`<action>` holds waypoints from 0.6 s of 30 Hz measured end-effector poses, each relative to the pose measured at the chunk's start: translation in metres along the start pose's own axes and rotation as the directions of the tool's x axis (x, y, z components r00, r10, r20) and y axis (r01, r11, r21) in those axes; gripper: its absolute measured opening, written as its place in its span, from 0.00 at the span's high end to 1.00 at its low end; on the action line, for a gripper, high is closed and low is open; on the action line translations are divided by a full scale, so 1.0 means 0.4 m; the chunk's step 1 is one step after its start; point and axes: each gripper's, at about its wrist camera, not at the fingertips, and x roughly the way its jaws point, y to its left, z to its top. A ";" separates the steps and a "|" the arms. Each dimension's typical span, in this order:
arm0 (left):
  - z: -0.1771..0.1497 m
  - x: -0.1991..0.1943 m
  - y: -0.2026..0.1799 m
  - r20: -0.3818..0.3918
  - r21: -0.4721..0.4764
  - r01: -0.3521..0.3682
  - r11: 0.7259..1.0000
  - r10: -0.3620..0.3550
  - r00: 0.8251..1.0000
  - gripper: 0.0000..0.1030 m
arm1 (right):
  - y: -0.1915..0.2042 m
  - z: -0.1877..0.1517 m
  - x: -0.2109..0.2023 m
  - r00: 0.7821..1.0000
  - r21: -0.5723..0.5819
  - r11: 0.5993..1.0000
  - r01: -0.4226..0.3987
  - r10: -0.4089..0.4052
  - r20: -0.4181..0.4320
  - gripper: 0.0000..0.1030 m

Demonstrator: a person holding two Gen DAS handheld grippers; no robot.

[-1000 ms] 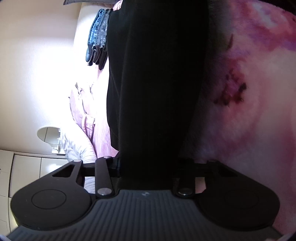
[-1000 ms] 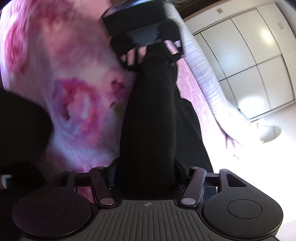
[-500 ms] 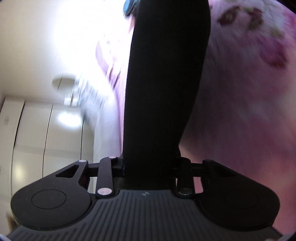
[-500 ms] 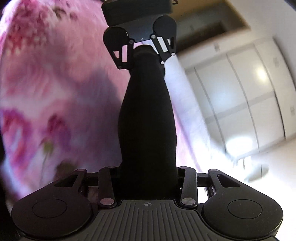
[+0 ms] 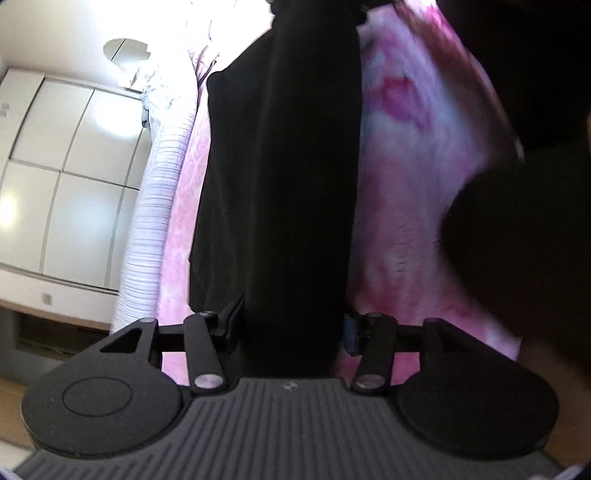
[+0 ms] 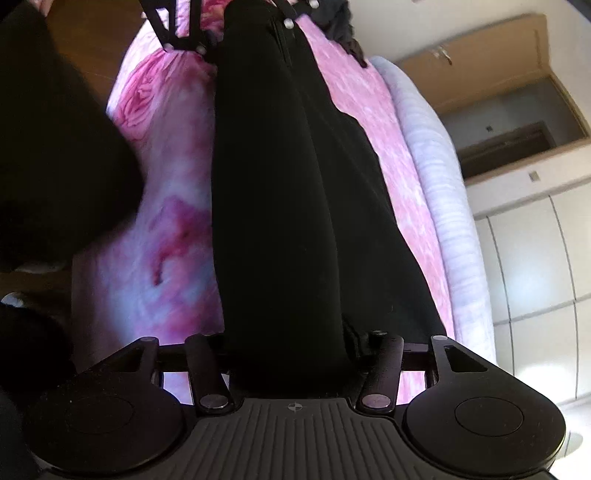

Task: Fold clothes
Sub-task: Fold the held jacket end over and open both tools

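We see one black garment stretched in a long band between our two claws, hanging above a bed spread with a pink floral blanket. In the left wrist view the left claw is closed on one end of that garment, the cloth filling the whole gap between its two fingers and running straight away from the camera toward the top of the frame. In the right wrist view the right claw is likewise clamped on the other end of the same garment, its fingers pressed against the fabric on both sides. At the top of the right wrist view we make out the far claw's linkage where the band ends, so the two claws face each other along the cloth. The garment widens on the side toward the bed's far edge, where a looser flap spreads over the pink cover. Along that far edge of the bed lies one pale ribbed roll of bedding. Beyond it stands a white wardrobe with panelled doors, seen in both views. A large dark blurred shape fills the near side of each view; we cannot tell what it is.
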 end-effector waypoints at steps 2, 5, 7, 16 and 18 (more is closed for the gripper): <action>-0.019 -0.026 0.025 0.007 -0.058 0.035 0.998 -0.035 0.999 0.53 | 0.014 -0.004 -0.017 1.000 0.026 0.999 0.023 -0.023 -0.015 0.45; -0.061 -0.103 0.050 0.023 -0.215 0.118 0.969 -0.116 0.993 0.53 | 0.033 -0.004 -0.035 0.997 0.076 0.995 0.062 -0.059 -0.042 0.40; -0.088 -0.159 0.070 0.059 -0.320 0.174 0.931 -0.164 0.985 0.54 | 0.041 -0.004 -0.045 0.995 0.114 0.990 0.085 -0.078 -0.065 0.37; -0.175 -0.187 0.274 0.247 -0.615 0.283 0.736 -0.161 0.956 0.54 | -0.045 -0.086 -0.154 0.973 0.521 0.827 0.211 -0.123 -0.198 0.35; -0.168 -0.127 0.316 0.272 -0.653 0.307 0.693 -0.164 0.948 0.53 | -0.108 -0.105 -0.183 0.973 0.634 0.739 0.227 -0.154 -0.169 0.35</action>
